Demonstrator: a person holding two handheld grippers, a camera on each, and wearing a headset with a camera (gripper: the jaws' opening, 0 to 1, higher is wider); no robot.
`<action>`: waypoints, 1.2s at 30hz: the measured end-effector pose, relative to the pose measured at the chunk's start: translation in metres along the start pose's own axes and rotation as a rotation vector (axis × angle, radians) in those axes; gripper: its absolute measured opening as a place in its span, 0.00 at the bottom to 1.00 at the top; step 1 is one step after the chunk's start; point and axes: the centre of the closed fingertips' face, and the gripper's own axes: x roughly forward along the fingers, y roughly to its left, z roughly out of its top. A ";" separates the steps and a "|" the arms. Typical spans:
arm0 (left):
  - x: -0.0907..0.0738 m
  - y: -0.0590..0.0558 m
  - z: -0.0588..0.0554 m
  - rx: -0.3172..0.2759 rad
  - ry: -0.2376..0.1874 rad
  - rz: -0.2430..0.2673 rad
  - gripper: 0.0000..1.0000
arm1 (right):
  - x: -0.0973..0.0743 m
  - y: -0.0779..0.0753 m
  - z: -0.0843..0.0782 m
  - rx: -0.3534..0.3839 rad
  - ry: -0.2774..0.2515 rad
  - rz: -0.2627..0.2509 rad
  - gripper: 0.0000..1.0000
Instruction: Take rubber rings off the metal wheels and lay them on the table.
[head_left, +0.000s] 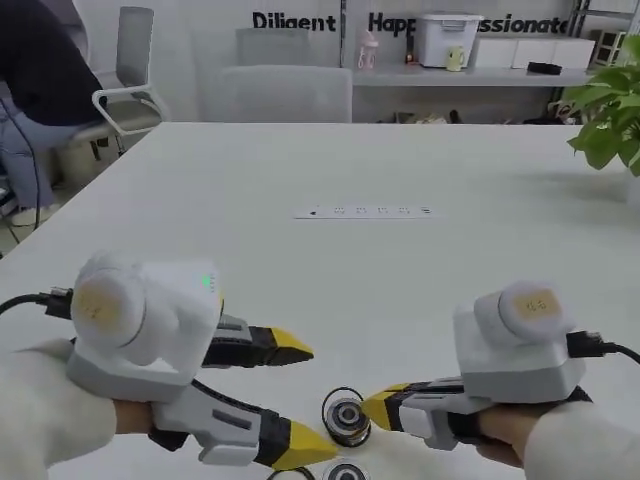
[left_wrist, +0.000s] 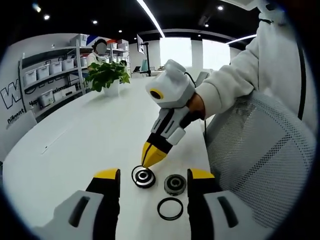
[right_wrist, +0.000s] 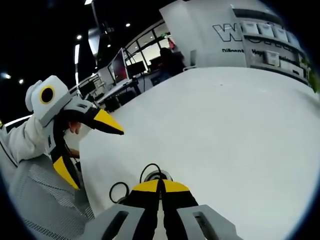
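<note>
We see the right gripper (head_left: 375, 405) low and right of centre in the head view. Its jaws are pressed together and its yellow tips sit against a metal wheel (head_left: 347, 418) lying flat on the white table (head_left: 400, 270). A thin black rubber ring (left_wrist: 133, 175) sits partly off this wheel as a loose loop. Its near edge runs into the closed tips, so we take it as pinched there.

The left gripper (head_left: 298, 397) is at the lower left of the head view. Its jaws are spread wide and have hold of nothing. In the left gripper view, the wheel with the ring and a second wheel (left_wrist: 175, 184) lie side by side near the bottom centre, in the gap between the open yellow tips. A loose ring (left_wrist: 158, 209) lies flat on the table just below the second wheel, apart from both wheels.

A potted plant (head_left: 610, 110) stands at the far right edge of the table in the head view, well away from the work.
</note>
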 end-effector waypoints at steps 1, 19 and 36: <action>-0.004 0.001 0.000 -0.007 -0.007 0.008 0.52 | 0.000 0.000 0.000 0.005 -0.002 0.001 0.00; -0.042 -0.012 -0.021 -0.093 -0.038 0.097 0.64 | -0.003 0.009 0.009 0.034 -0.026 0.028 0.00; -0.048 -0.020 -0.057 -0.186 0.005 0.108 0.74 | -0.004 0.038 0.016 0.065 -0.035 0.108 0.00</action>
